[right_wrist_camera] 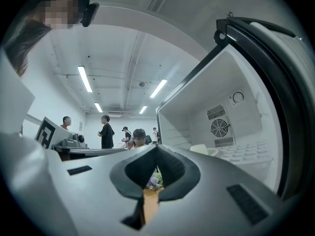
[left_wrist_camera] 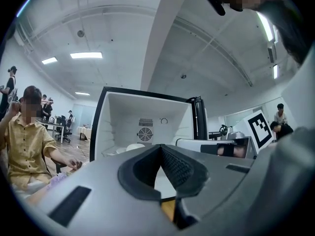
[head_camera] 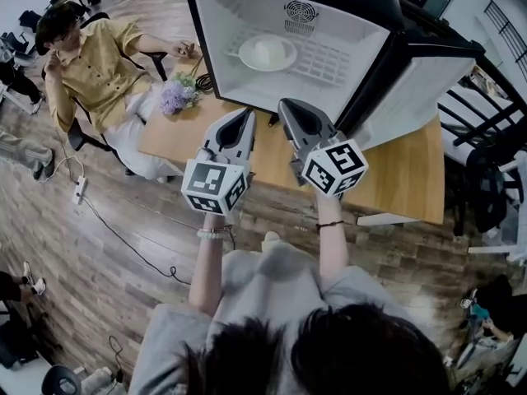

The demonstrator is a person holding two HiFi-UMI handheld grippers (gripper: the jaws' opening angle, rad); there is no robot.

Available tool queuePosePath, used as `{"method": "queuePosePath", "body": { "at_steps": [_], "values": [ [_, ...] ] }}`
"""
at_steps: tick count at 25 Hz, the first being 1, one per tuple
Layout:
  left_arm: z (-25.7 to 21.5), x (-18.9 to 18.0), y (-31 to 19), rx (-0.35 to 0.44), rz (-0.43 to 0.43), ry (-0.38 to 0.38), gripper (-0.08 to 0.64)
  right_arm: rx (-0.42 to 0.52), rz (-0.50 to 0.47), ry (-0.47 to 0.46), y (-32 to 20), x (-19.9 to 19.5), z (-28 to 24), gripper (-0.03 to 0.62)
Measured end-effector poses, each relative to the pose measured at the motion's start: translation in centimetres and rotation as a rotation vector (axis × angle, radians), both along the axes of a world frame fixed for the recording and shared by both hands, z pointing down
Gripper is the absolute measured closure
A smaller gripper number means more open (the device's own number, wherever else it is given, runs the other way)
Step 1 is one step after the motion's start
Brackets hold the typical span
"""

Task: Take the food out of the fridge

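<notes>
Left gripper; right gripper — jaws together, empty — before open fridge; food inside

Your fridge runs off the top edge. Food on its plate too small to identify; your left gripper half hides it.
</notes>
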State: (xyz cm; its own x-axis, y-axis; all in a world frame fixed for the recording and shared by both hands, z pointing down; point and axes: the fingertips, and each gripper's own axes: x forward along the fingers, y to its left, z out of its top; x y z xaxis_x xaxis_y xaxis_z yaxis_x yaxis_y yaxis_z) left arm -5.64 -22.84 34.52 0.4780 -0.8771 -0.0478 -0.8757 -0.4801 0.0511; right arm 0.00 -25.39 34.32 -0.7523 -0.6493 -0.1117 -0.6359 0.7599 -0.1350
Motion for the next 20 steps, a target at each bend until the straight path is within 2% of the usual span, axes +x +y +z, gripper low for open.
{"method": "queuePosePath", "body": {
  "at_steps": [5,9,15,20],
  "values": [
    [0.6,-0.6,-1.7,-0.013,-0.014,0.002,0.552,-0.035,-0.015,-0.032,-1.6,-0.5,0.7,0.584],
    [1.0,-1.0,-3.1,-0.031,0.006,-0.001,0.552,-0.068,-0.003,-0.055,-2.4,-0.9,1.4,0.584],
    [1.6,-2.1,-5.3,-0.055,0.071,-0.022,0.552,-0.118,0.057,-0.126,-4.4,-1.9,2.1,0.583],
    [2.3,-3.2,-7.0,-0.07,0.128,-0.028,0.552,-0.184,0.13,-0.231,-6.1,-2.7,3.2,0.583]
  ]
}}
